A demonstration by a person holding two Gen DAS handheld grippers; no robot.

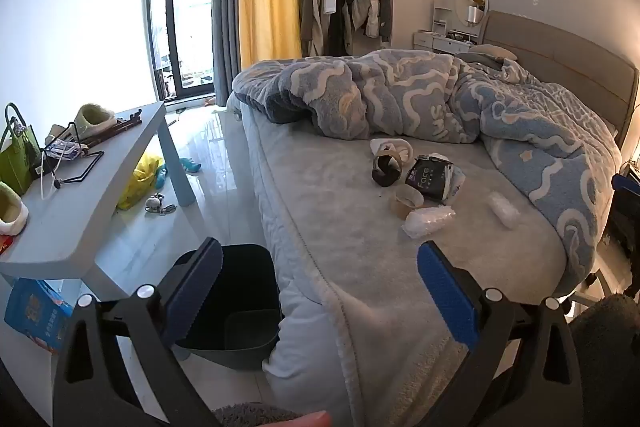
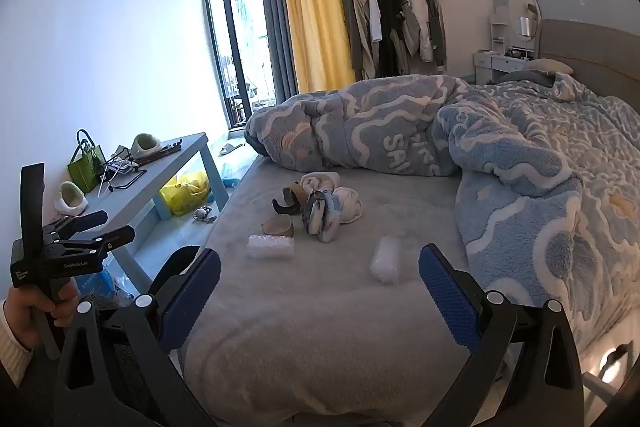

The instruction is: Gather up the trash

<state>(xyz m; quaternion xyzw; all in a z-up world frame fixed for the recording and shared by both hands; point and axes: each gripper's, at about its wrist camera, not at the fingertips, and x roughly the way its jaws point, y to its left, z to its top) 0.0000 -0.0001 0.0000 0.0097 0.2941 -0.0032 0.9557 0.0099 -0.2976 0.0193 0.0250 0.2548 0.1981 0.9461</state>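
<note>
1. The left gripper (image 1: pixel 320 287) is released, its blue pads spread wide with nothing between them; it tilts down over the near corner of the bed (image 1: pixel 360 267), which suits an approach that has not yet chosen a piece

2. The right gripper (image 2: pixel 320 287) is likewise spread and empty, aimed at the bare grey sheet with the trash well ahead of it; in its view the left gripper shows at the far left, carried in the person's hand (image 2: pixel 44 311)

3. The dark bin (image 1: pixel 236 307) stands on the floor just beside the near left edge of the bed, below the left gripper, probably put there so that pieces can be dropped in with a short swing off the mattress

4. The trash lies grouped in the middle of the bed: two clear crinkled wrappers nearest, one to the left (image 2: pixel 271 247) and one to the right (image 2: pixel 386 264), then a brown tape roll (image 2: pixel 278 225), a dark packet (image 1: pixel 426 179) and white wadded material (image 2: pixel 320 183) behind

5. The blue patterned quilt (image 2: pixel 520 167) is pushed back to the far and right side, leaving the litter exposed and reachable

6. The grey bench (image 1: pixel 80 203) to the left carries a green bag (image 1: pixel 16 155) and slippers; a yellow bag (image 1: pixel 140 179) lies on the floor beneath

7. The right clear wrapper seems the likeliest first pick for the right gripper
</note>
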